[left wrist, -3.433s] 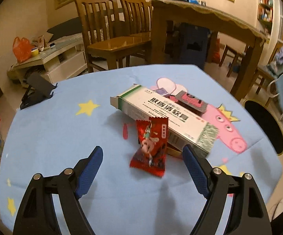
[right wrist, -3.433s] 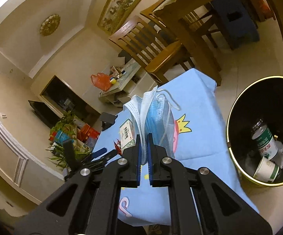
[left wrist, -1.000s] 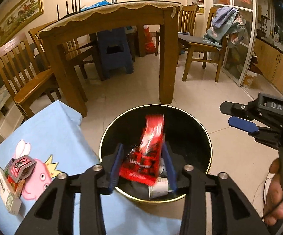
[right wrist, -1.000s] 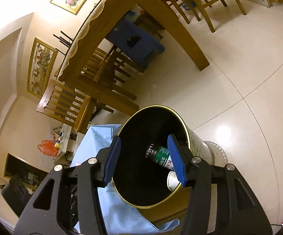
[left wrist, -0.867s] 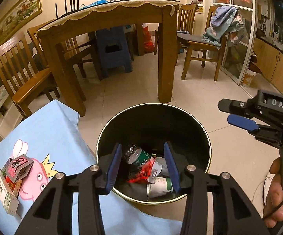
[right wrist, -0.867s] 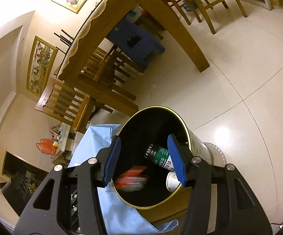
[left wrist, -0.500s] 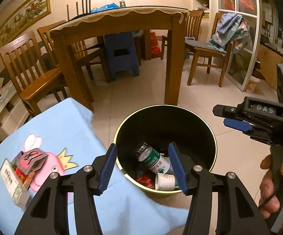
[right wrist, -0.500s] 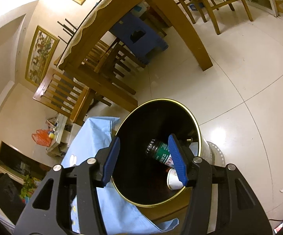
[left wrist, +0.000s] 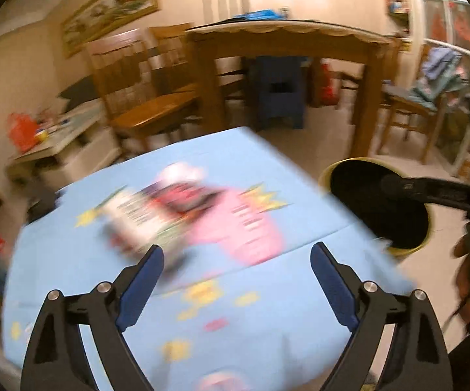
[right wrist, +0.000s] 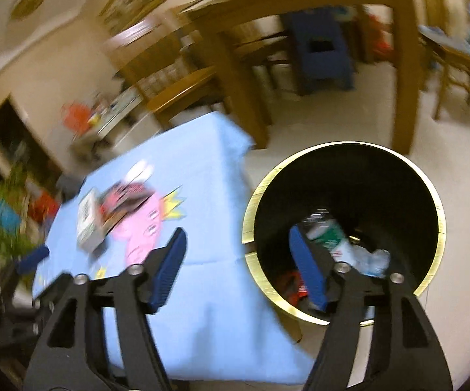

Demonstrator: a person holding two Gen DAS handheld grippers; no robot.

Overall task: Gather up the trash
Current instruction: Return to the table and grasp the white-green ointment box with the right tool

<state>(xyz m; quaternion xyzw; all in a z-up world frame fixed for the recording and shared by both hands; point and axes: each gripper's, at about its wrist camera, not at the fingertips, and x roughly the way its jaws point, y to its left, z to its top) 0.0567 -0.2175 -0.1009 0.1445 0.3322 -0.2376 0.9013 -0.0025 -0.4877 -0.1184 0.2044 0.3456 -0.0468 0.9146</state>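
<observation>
The left tool [left wrist: 235, 280] is opening wide with nothing in it, and the right tool [right wrist: 238, 257] is opening too, also with nothing in it. The long white cardboard box [right wrist: 86, 220] lies on the blue cartoon cloth of the worktop [right wrist: 202, 169], well left of the round black bin with a gold rim [right wrist: 440, 215]. The box looks light and stiff. Pinching it across its narrow sides should work best.
</observation>
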